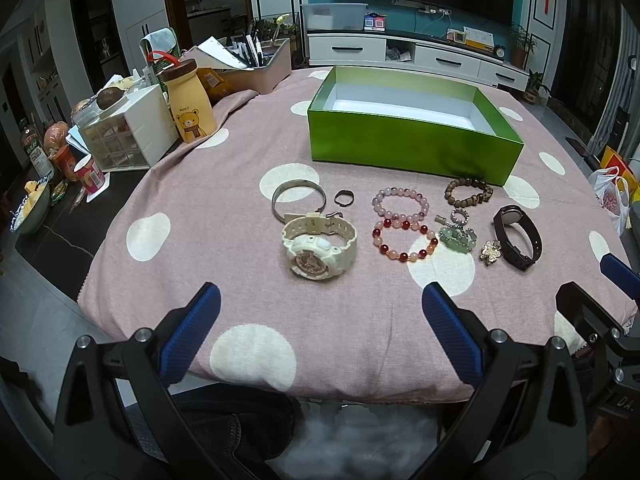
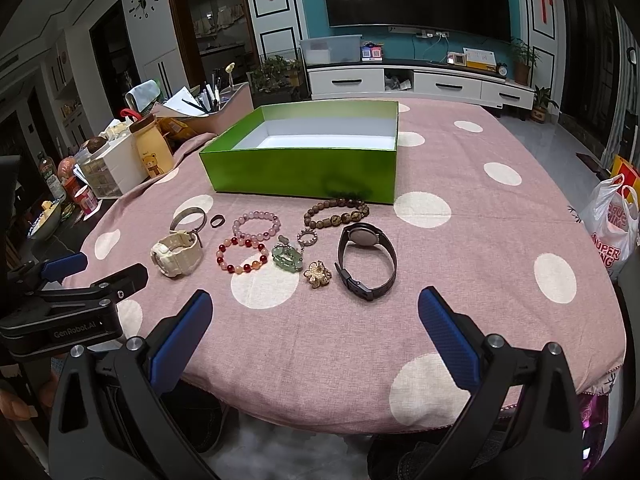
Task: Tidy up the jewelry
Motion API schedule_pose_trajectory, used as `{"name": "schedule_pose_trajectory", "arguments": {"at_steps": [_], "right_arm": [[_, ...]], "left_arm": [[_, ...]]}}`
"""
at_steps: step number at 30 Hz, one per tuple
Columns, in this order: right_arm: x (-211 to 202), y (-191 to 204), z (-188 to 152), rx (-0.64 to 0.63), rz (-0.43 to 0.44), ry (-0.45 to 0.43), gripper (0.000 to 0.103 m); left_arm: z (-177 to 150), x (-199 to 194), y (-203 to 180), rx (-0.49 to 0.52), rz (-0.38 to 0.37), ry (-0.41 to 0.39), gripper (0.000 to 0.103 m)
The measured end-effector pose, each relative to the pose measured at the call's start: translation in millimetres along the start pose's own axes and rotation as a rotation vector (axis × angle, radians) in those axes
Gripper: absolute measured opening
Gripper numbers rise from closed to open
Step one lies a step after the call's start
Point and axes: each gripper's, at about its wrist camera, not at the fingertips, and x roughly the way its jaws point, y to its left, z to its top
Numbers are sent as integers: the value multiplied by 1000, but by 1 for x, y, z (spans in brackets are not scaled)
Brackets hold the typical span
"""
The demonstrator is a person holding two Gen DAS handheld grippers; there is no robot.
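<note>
Both sets of jaws gape wide and empty: the left gripper (image 1: pixel 320 312) faces the chunky cream plastic watch (image 1: pixel 320 246), the right gripper (image 2: pixel 316 316) the black strap watch (image 2: pixel 366 258). Risk ahead: the small gold flower brooch (image 2: pixel 317 274) lies just beside that strap and could snag. The jewelry sits beyond the fingertips, the empty green cardboard box (image 2: pixel 304 176) farther still.
</note>
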Motion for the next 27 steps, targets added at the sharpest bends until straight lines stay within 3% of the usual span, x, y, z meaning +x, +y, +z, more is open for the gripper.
{"name": "schedule_pose_trajectory", "arguments": {"at_steps": [27], "right_arm": [[-1, 1, 0, -1, 1, -2, 102]], "left_arm": [[0, 0, 1, -4, -2, 1, 101]]}}
